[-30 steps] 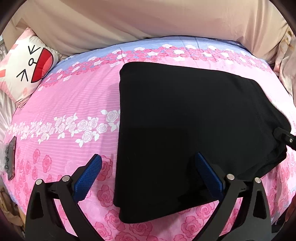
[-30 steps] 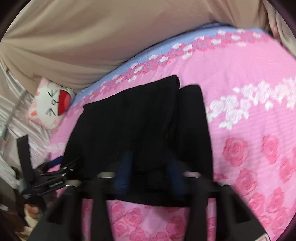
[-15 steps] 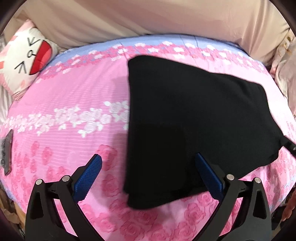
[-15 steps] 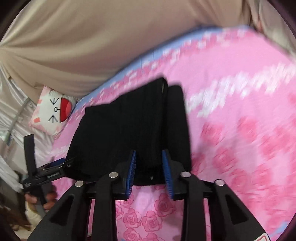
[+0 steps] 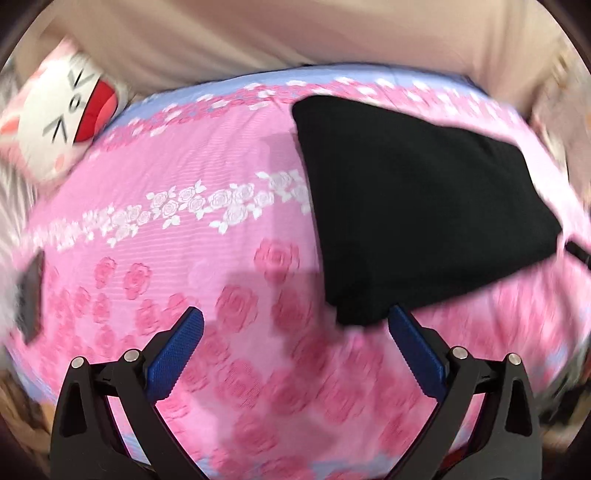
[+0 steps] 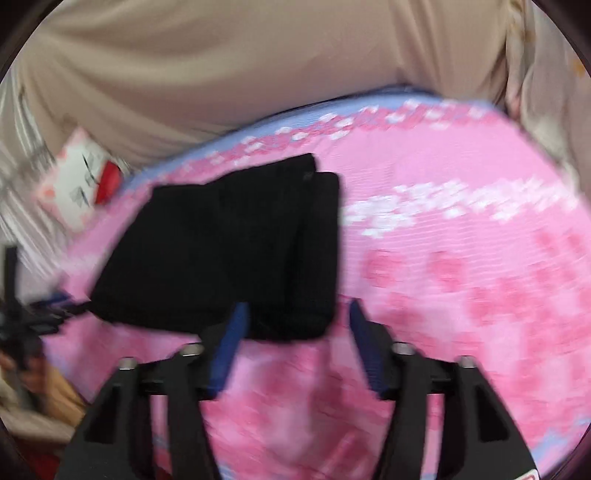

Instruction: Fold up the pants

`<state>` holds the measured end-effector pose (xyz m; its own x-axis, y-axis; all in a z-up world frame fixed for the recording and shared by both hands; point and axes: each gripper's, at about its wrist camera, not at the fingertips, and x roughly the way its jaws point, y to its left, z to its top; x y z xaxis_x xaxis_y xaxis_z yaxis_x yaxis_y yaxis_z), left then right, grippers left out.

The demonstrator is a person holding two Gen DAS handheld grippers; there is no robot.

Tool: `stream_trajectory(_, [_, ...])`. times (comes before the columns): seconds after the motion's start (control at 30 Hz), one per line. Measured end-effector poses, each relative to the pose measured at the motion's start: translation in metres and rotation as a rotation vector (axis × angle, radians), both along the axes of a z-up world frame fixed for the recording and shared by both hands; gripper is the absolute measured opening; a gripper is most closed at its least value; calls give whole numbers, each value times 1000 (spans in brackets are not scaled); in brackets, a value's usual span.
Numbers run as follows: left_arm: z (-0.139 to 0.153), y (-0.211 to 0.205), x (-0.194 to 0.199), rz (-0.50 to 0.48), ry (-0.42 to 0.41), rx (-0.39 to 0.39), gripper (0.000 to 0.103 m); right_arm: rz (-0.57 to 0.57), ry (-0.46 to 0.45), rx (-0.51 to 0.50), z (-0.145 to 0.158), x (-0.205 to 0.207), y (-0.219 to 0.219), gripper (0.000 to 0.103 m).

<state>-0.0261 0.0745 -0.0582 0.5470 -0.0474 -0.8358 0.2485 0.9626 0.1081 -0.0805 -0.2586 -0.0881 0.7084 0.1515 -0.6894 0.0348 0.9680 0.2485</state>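
The black pants [image 5: 417, 206] lie folded into a flat block on the pink rose-print bed sheet [image 5: 184, 258]. In the right wrist view the pants [image 6: 229, 251] show stacked folded layers. My left gripper [image 5: 295, 325] is open and empty, hovering over the sheet just left of the pants' near corner. My right gripper [image 6: 295, 314] is open and empty, its blue fingers just in front of the pants' near edge, apart from the cloth. The left gripper shows at the left edge of the right wrist view [image 6: 44, 310]. Both views are blurred by motion.
A white cat-face pillow [image 5: 62, 110] lies at the far left corner of the bed. A beige curtain [image 5: 295, 33] hangs behind the bed. A dark flat object [image 5: 29, 299] lies at the bed's left edge.
My right gripper has opened and let go of the pants' edge, pulling back. My left gripper has drawn back and left, off the pants. The pants stay folded on the bed.
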Motion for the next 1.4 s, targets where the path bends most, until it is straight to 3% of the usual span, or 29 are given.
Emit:
stream_trajectory(0.13, [-13, -19, -1, -13, -62, 93, 98, 24, 59, -58, -18, -1, 2, 65])
stream_trajectory(0.23, [-23, -32, 10, -14, -75, 90, 98, 8, 86, -112, -32, 14, 11, 65])
stream_trajectory(0.37, [-26, -37, 28, 27, -108, 68, 98, -23, 33, -133, -27, 28, 17, 62])
stream_trajectory(0.4, [-23, -37, 31, 34, -124, 58, 93, -24, 31, -115, -25, 34, 16, 53])
stream_trajectory(0.43, [-21, -37, 36, 39, -137, 55, 75, -17, 28, -98, -23, 39, 14, 30])
stream_trajectory(0.5, [-15, -37, 47, 12, -120, 5, 48, -19, 32, -84, -20, 52, 14, 18])
stream_trajectory(0.53, [-11, -38, 50, 7, -108, -17, 27, -17, 27, -73, -16, 54, 14, 15])
stream_trajectory(0.57, [-3, -40, 51, 1, -109, -26, 19, -20, 9, -60, -8, 53, 14, 15])
stream_trajectory(0.67, [24, -34, 36, 4, -173, -15, 16, -20, -55, 33, 27, 30, 10, 13])
stream_trajectory(0.77, [28, -19, 20, -9, -129, -44, 17, -37, -72, 33, 40, 2, 6, 13])
stream_trajectory(0.83, [7, -18, 11, -29, -62, -56, 17, -58, -2, 52, 17, -2, -2, 13])
stream_trajectory(0.9, [-16, -22, 8, -27, -17, -16, 17, -75, 119, 120, -30, 0, -13, 15])
stream_trajectory(0.97, [-25, -23, 3, -7, -22, 3, 20, -71, 77, 182, -37, -10, -18, 20])
stream_trajectory(1.0, [-21, -21, -1, -5, -35, 0, 24, -60, 89, 185, -34, -12, -18, 28])
stream_trajectory(1.07, [-11, -20, -6, -31, -46, -23, 50, -38, 85, 153, -18, -20, -18, 35])
stream_trajectory(1.1, [-5, -18, -10, -30, -68, -20, 74, -17, 68, 135, -9, -24, -16, 36])
stream_trajectory(1.13, [4, -17, -16, -22, -106, -3, 88, 5, 48, 118, 2, -29, -15, 49])
stream_trajectory(1.2, [19, -17, -26, -47, -140, 1, 89, 45, -29, 141, 26, -40, -13, 75])
stream_trajectory(1.23, [24, -19, -30, -63, -153, 0, 89, 67, -71, 172, 35, -43, -12, 80])
stream_trajectory(1.3, [38, -24, -37, -83, -185, -26, 95, 133, -124, 263, 47, -38, -5, 80])
stream_trajectory(1.4, [54, -30, -39, -117, -195, -111, 96, 167, -38, 328, 29, -12, 14, 80])
